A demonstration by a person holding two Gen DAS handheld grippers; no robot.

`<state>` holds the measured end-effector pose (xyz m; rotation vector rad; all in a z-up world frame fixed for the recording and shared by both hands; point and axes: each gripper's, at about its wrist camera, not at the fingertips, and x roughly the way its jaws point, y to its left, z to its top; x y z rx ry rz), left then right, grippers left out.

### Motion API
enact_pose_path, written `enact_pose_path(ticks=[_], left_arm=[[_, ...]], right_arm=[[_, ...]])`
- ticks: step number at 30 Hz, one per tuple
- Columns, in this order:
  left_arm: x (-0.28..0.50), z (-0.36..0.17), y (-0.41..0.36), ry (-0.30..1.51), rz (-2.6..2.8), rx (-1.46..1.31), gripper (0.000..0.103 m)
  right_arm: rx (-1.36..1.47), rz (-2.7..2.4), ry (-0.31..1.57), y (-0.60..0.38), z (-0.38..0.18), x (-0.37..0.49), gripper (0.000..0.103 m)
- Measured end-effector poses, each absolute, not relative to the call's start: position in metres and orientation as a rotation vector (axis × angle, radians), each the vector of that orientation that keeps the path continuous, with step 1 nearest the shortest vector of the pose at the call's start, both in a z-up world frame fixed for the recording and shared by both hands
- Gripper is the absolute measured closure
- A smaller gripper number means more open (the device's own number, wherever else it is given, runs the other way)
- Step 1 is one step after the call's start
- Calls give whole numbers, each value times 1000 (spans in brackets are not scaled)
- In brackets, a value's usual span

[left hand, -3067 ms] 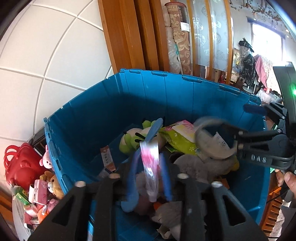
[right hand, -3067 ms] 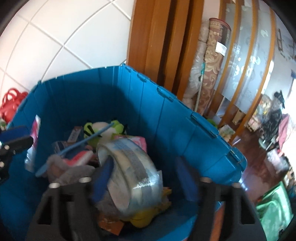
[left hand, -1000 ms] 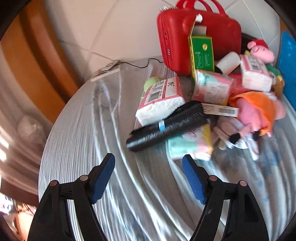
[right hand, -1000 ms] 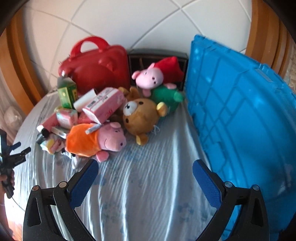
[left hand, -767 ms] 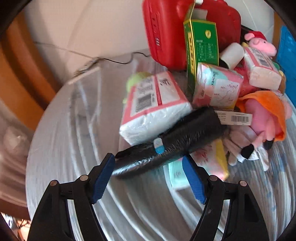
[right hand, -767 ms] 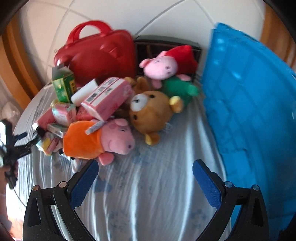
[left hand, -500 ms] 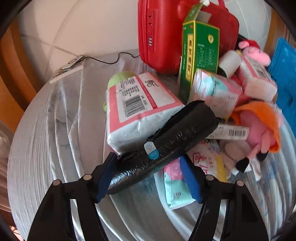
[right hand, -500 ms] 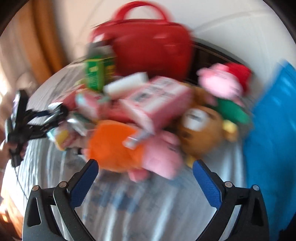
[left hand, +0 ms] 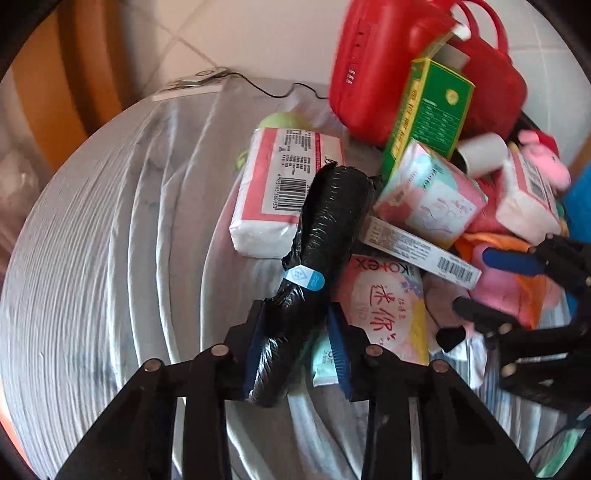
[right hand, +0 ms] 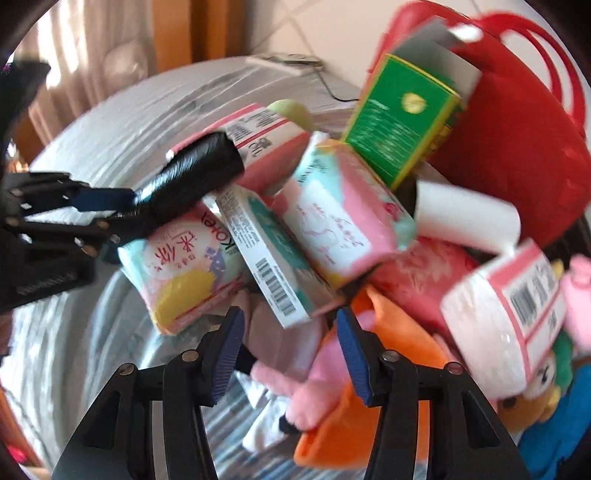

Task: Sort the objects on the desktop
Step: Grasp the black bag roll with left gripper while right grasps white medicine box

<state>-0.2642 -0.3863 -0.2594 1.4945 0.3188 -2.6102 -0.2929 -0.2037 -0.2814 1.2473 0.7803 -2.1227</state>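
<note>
My left tongs [left hand: 297, 347] pinch the near end of a black roll of bin bags [left hand: 321, 236], whose far end leans on a pink-and-white tissue pack [left hand: 280, 192]. My right tongs [right hand: 286, 356] are spread, with the near end of a long white barcoded box [right hand: 269, 258] between the blue pads [right hand: 225, 354], though I cannot tell whether they touch it.

The worktop [left hand: 103, 258] is round and covered with a pale, wrinkled cloth; its left part lies bare, while the pile crowds the right and far side. In that heap I see a pink Kotex packet [left hand: 384, 302], a pastel pad packet [left hand: 428, 195], a green carton [left hand: 428, 118] standing tilted against a red plastic case [left hand: 399, 62], a white roll [left hand: 484, 155], and a pink pig plush in orange [right hand: 354, 376] near my right tongs.

Behind the worktop a white tiled wall [left hand: 236, 33] rises, with wooden trim [left hand: 70, 74] at far left. A thin black cable [left hand: 273, 92] runs across the far edge to a small white device [left hand: 192, 83].
</note>
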Motion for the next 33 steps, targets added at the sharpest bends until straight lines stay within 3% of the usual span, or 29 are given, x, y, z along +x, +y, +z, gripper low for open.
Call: enact_pose_path(ticks=[6,9,18,26,27,28,33], left_arm=[[-278,-262,-380,282,-2615,1443,70],[-276,-260,-374,276,-2593,1432,72],[-235,-231,-348,302,-2575,1364,76],[-197,-174,-317,263,-2676,1222,83],[-193,-169,-313,258,-2690,1207,85],[-188,-162,-308,251,-2705,1191,98],[-169,-143,-287,198,-2726,1155,99]], right_arm=[[1205,-2092,890,-226,-299,-301,52],[1223,-2105,893,-228,-304,-306,68],[1154,-2142,637,-192,-242,-278,85],[1054,-2233,473,-155,-177,-237,85],[1042,-2243,459,-152,-171,-236,85],[1027,-2257,447,-146,-164,-229,85],[998,-2332,408,-109,-141,-197,85]])
